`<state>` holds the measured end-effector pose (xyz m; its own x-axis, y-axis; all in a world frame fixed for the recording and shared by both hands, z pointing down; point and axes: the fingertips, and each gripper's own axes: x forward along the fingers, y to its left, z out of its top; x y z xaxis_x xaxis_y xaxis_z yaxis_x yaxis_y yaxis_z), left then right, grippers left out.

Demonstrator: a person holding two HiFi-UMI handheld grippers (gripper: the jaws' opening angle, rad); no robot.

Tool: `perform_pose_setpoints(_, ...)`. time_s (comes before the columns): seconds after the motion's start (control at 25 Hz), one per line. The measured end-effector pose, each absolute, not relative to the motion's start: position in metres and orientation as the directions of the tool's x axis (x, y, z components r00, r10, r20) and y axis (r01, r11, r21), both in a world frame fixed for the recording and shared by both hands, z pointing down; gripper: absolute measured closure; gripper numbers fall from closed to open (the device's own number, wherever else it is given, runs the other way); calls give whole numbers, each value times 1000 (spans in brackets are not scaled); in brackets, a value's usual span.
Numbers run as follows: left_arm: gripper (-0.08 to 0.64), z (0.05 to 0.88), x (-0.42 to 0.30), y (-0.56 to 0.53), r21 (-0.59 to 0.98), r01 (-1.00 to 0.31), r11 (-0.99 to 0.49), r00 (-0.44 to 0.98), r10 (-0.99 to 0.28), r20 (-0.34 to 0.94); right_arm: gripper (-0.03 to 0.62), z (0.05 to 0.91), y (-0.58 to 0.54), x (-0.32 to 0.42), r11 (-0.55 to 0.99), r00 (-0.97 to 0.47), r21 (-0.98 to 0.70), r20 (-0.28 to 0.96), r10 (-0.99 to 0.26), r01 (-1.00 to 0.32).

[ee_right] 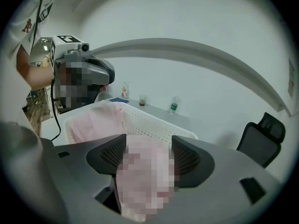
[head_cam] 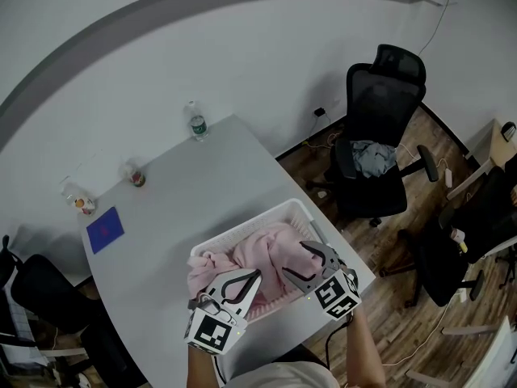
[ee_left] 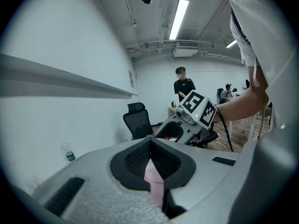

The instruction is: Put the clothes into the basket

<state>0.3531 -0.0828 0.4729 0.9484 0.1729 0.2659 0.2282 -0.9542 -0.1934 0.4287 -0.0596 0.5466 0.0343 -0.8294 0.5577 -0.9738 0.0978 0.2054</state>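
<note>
A white plastic basket (head_cam: 284, 210) stands at the near right corner of the grey table (head_cam: 182, 192). A pink garment (head_cam: 262, 261) lies heaped in it and spills over its near left rim. My left gripper (head_cam: 242, 285) is at the basket's near edge, its jaws shut on a fold of the pink garment (ee_left: 154, 180). My right gripper (head_cam: 313, 265) hangs over the basket's near right part. In the right gripper view its jaws (ee_right: 147, 146) stand apart with pink cloth bunched between them, above the basket (ee_right: 152, 123).
A water bottle (head_cam: 196, 122), a cup (head_cam: 136, 176), a small jar (head_cam: 81, 204) and a blue card (head_cam: 107, 229) sit along the table's far side. A black office chair (head_cam: 380, 136) carrying grey cloth (head_cam: 373, 158) stands right of the table. A person (ee_left: 183, 85) stands across the room.
</note>
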Motion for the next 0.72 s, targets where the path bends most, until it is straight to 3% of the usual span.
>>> perform_pose_setpoints(0.72, 553, 489, 345, -74, -165, 231, -959, 945, 180, 274, 321, 566, -46, 406, 77, 41, 183, 568, -822, -980)
